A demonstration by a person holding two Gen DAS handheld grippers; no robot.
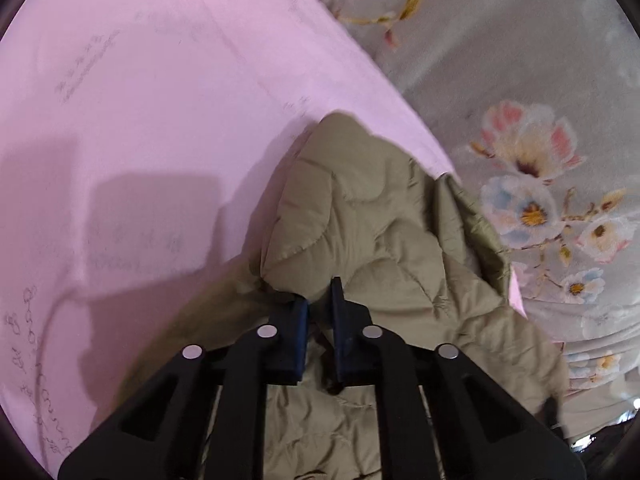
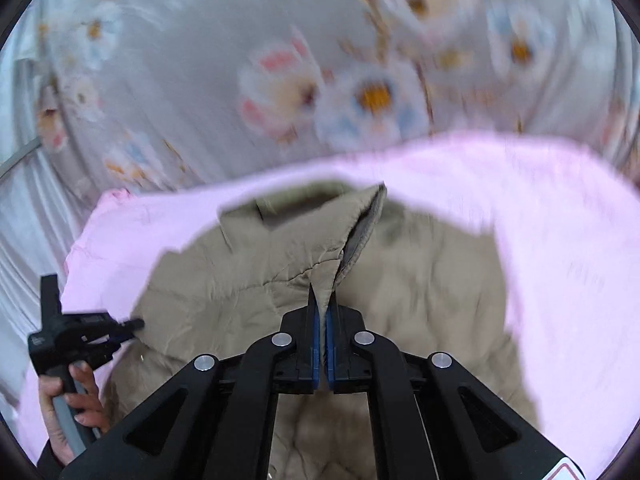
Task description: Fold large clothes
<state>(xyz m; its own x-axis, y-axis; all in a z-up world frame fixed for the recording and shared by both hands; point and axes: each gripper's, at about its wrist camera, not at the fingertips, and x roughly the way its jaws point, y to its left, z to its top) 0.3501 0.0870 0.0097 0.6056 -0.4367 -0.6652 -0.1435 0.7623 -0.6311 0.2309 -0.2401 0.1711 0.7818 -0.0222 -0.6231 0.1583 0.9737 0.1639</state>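
Closest to each lens is a pair of black jaws with blue pads pinching khaki fabric: the right gripper [image 2: 323, 300] has its jaws drawn together on a thin ridge of the quilted jacket [image 2: 420, 292] just below the collar [image 2: 360, 216], and the left gripper [image 1: 320, 300] looks nearly closed on a puffy fold of the same jacket [image 1: 360, 216], though its pads are partly buried in cloth, so how firm that hold is I cannot say for certain. In the right wrist view the left gripper [image 2: 134, 324] shows at the jacket's left edge, carried by the person's hand [image 2: 80, 396]. That jacket lies on a pink sheet [image 1: 160, 100] spread over a floral bedspread [image 1: 500, 60], with its collar toward the sheet's far edge in the right wrist view. For a clean fold, I judge both grips should lift together, keeping the fabric between them taut and level, then carry the raised side across the body of the garment and lay it flat before letting go; a thin pinch on slick padded cloth may slip if tugged unevenly, and the pink sheet should not be dragged along. Counted: one jacket, one pink sheet, one floral bedspread, two grippers, one visible hand.
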